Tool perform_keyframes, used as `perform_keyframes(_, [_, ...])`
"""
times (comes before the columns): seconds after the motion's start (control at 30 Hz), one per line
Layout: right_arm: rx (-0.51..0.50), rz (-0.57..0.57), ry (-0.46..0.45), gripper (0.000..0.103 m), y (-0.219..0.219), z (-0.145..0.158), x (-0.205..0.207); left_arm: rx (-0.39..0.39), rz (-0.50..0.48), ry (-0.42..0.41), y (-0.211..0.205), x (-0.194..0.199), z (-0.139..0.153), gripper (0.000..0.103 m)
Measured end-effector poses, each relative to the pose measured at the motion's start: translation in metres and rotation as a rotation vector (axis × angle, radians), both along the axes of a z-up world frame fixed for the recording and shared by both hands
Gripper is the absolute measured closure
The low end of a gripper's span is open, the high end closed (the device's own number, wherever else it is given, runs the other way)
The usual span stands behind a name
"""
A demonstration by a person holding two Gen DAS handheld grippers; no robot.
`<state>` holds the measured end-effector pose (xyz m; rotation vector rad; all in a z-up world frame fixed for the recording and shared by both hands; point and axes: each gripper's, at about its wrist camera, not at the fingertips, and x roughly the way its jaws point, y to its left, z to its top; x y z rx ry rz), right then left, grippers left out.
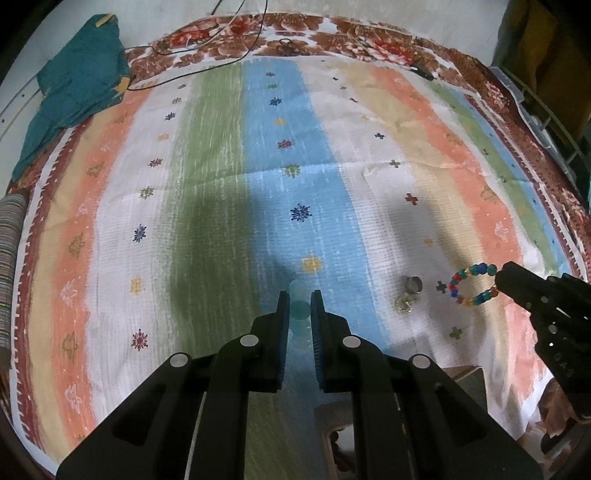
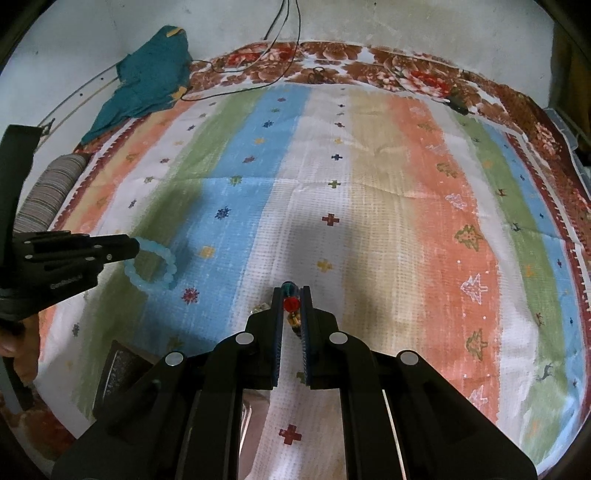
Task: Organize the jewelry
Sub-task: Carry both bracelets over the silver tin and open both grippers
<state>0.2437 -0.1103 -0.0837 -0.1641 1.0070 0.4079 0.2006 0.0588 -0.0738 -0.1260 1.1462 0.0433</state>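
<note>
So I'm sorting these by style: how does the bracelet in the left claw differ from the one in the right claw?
The left claw holds a pale blue bracelet of frosted beads in one colour; the right claw holds a multicoloured bracelet of red, blue, green and amber beads. The pale blue bracelet's beads look even, the multicoloured bracelet's mixed. Both are bead loops, each pinched at one side.

A home bedroom: a striped, multicoloured woven bedspread (image 1: pixel 229 177) over a brown floral blanket (image 1: pixel 332 33), crumpled teal cloth (image 1: pixel 81 85) beside a plain white wall (image 2: pixel 406 26).
</note>
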Motion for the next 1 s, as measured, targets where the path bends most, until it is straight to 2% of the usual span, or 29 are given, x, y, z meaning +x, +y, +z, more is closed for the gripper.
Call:
perform_keyframes(0.37, [0.004,-0.004,-0.036,0.093,0.001,0.010,-0.014,0.005,-0.003,-0.050,-0.011,-0.015,0.019,0.092])
perform_keyframes(0.6, [0.022,-0.037,-0.084,0.093,-0.006,0.020,-0.026,0.048,-0.021,-0.093,-0.019,-0.029,0.030,0.092])
perform_keyframes(1.0, [0.056,-0.019,-0.125,0.093,-0.005,0.034,-0.048,0.017,-0.050,-0.174,-0.032,-0.061,0.054,0.092])
